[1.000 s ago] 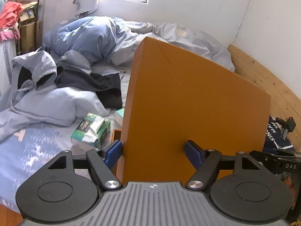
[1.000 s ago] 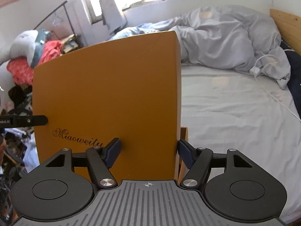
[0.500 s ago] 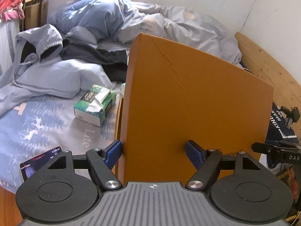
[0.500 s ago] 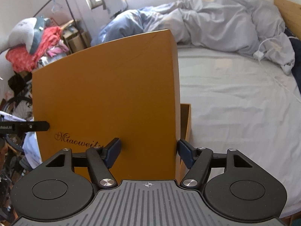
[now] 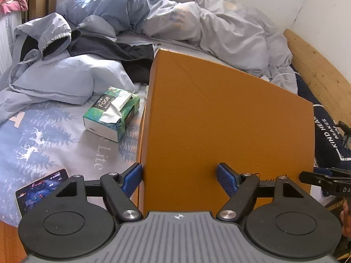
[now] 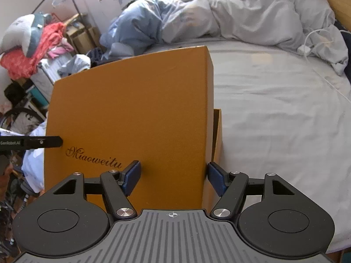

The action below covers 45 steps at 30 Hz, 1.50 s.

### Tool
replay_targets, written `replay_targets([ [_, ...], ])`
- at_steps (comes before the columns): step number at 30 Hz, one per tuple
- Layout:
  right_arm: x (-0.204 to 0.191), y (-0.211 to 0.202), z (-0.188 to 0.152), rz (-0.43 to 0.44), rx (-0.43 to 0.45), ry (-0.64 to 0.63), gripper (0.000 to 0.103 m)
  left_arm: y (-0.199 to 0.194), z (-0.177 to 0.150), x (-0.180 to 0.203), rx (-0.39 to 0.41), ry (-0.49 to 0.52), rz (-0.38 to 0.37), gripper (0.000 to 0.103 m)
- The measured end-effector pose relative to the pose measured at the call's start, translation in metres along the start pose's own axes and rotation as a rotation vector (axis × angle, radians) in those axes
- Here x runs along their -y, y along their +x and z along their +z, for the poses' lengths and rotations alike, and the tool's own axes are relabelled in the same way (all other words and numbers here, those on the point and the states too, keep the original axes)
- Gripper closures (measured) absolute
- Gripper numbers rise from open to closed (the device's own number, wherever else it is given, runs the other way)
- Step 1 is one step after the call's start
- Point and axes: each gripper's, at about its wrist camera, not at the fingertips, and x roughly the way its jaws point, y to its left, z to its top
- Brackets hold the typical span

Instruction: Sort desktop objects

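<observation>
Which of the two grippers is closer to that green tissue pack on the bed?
Left. The left gripper grips the orange lid's edge beside the tissue pack; the right gripper holds the opposite edge, pack out of its view.

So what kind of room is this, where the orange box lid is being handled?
Most likely a bedroom. The orange lid is held over a bed with a rumpled grey duvet, and clothes are heaped on a rack by the wall.

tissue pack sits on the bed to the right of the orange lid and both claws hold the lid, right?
Not quite: the tissue pack lies to the left of the orange lid, as the left wrist view shows. The rest holds: it is on the bed, and the left claw and right claw both hold the lid.
</observation>
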Motion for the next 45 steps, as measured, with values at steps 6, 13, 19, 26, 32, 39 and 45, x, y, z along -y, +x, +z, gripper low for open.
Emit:
replay_targets([
  [6,0.002,0.018,0.005,-0.007,-0.025,0.004,0.033,0.020,0.010,-0.004,-0.022,0.001,0.010,0.031],
  [13,0.020,0.044,0.017,-0.008,-0.047,0.019,0.033,0.046,0.017,-0.009,-0.054,-0.008,0.015,0.031],
  [19,0.027,0.059,0.016,0.007,-0.072,0.042,0.033,0.059,0.024,-0.010,-0.061,-0.002,0.030,0.031],
  [26,0.032,0.069,0.005,0.018,-0.092,0.039,0.033,0.068,0.019,-0.015,-0.096,0.001,0.028,0.028],
  [32,0.030,0.072,0.003,0.021,-0.098,0.037,0.032,0.071,0.012,-0.020,-0.105,-0.011,0.024,0.027],
  [39,0.029,0.062,-0.004,0.048,-0.077,0.042,0.029,0.066,0.010,-0.019,-0.101,-0.007,0.020,0.025],
  [45,0.031,0.047,-0.015,0.070,-0.046,0.068,0.025,0.057,-0.004,-0.024,-0.114,-0.033,0.000,0.020],
])
